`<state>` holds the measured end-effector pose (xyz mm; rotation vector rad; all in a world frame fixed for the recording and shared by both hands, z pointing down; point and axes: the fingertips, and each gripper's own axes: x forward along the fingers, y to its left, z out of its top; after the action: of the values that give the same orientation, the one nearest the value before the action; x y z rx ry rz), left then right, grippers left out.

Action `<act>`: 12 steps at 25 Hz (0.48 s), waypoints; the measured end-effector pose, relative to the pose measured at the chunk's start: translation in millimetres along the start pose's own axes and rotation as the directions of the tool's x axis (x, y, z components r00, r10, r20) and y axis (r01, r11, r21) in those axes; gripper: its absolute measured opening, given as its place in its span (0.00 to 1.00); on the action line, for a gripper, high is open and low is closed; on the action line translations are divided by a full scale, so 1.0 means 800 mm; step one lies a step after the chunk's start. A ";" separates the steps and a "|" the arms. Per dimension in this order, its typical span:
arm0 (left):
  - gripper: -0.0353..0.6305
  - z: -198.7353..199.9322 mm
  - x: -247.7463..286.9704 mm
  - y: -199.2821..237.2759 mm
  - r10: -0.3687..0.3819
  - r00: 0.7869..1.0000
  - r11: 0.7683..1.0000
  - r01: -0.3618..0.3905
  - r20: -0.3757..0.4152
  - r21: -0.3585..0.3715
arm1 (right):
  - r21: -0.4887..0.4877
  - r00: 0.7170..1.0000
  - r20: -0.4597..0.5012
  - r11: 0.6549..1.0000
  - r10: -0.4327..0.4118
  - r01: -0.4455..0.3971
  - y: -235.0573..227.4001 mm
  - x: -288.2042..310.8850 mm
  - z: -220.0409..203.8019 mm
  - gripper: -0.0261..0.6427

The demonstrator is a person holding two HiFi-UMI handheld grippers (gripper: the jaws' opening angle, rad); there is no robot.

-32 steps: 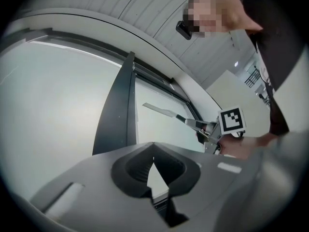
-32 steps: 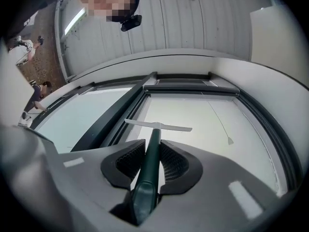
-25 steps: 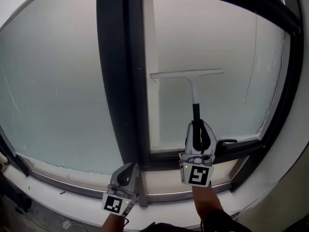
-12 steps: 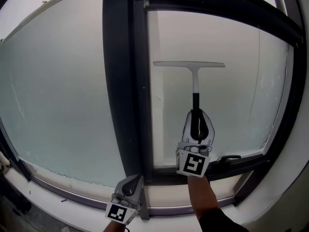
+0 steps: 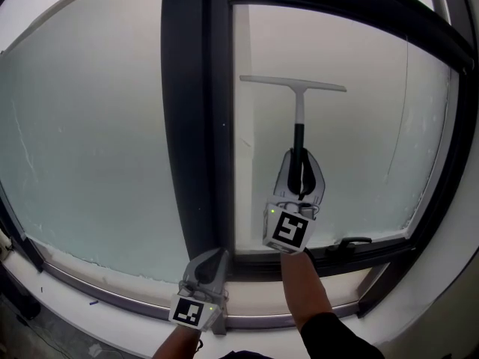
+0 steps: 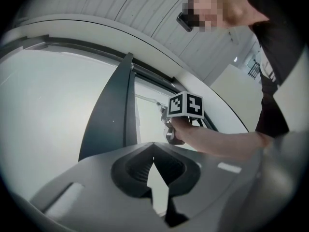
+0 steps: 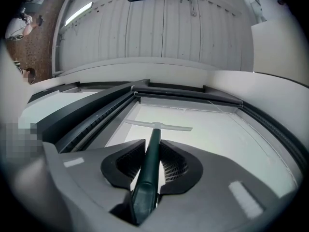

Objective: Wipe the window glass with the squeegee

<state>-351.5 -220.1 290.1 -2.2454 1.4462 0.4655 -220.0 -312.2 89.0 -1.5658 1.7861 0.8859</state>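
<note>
The jaws of the right gripper [image 7: 152,142] are closed on the dark handle [image 7: 146,178] of the squeegee [image 5: 299,118]. The handle is pinched between the ribbed pads partway along its length, and its butt end is seen behind the jaws. The jaws of the left gripper [image 6: 153,146] are brought together, tips meeting, and nothing is held between them. That gripper is held low by the sill [image 5: 112,286], well apart from the tool.

The squeegee is placed on the right-hand pane of glass [image 5: 367,148], just beside the dark upright frame [image 5: 187,126]. Its pale blade [image 5: 293,84] is set in the upper middle of the pane. Whether the edge is fully pressed to the glass cannot be told.

The tool is judged to be light and stiff, with a thin shaft and a soft strip along the blade. The handle looks smooth and round, so some twisting inside a two-jaw grip is to be expected once the blade is dragged under pressure. A firm pinch square across the handle, as now, is judged the right hold. The blade itself is better left untouched.

The long axis of the handle is pointed almost straight up the pane, head uppermost and butt toward the person. The blade is laid crosswise to it, very nearly level, with the right end perhaps a little lower.
</note>
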 end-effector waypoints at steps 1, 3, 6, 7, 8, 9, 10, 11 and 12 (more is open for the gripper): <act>0.05 0.008 0.006 0.001 -0.001 1.000 1.000 0.001 0.013 0.008 | 0.002 1.000 0.007 1.000 0.004 -0.004 0.001 0.002 0.003 0.18; 0.05 0.025 0.017 0.003 -0.003 0.999 1.000 0.002 0.044 0.029 | -0.005 1.000 0.018 1.000 0.007 -0.007 0.006 0.005 0.009 0.18; 0.05 0.047 0.034 0.005 -0.012 0.996 0.999 0.008 0.084 0.049 | -0.040 1.000 0.021 0.999 0.001 0.000 0.009 0.004 0.009 0.18; 0.05 0.052 0.039 0.005 -0.015 0.995 0.999 0.011 0.095 0.048 | -0.048 1.000 0.021 0.999 0.000 0.001 0.010 0.002 0.009 0.18; 0.05 0.056 0.042 0.003 -0.018 0.994 0.999 0.014 0.105 0.047 | -0.053 1.000 0.020 0.999 0.001 0.001 0.010 0.001 0.008 0.18; 0.05 0.058 0.044 0.001 -0.022 0.994 0.999 0.017 0.110 0.046 | -0.055 1.000 0.017 0.998 0.002 -0.001 0.009 0.000 0.008 0.18; 0.05 0.058 0.046 -0.001 -0.027 0.993 0.999 0.021 0.112 0.047 | -0.057 1.000 0.014 0.998 0.004 -0.004 0.009 -0.001 0.006 0.18; 0.05 0.058 0.048 -0.004 -0.031 0.994 0.999 0.026 0.109 0.048 | -0.058 1.000 0.012 0.998 0.006 -0.005 0.009 -0.001 0.005 0.18; 0.05 0.056 0.049 -0.006 -0.034 0.994 0.999 0.029 0.106 0.045 | -0.057 1.000 0.011 0.998 0.006 -0.006 0.009 -0.002 0.004 0.18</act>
<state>-333.8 -225.0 233.5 -2.1717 1.3525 0.5300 -227.0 -307.8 89.0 -1.5891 1.7733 0.9542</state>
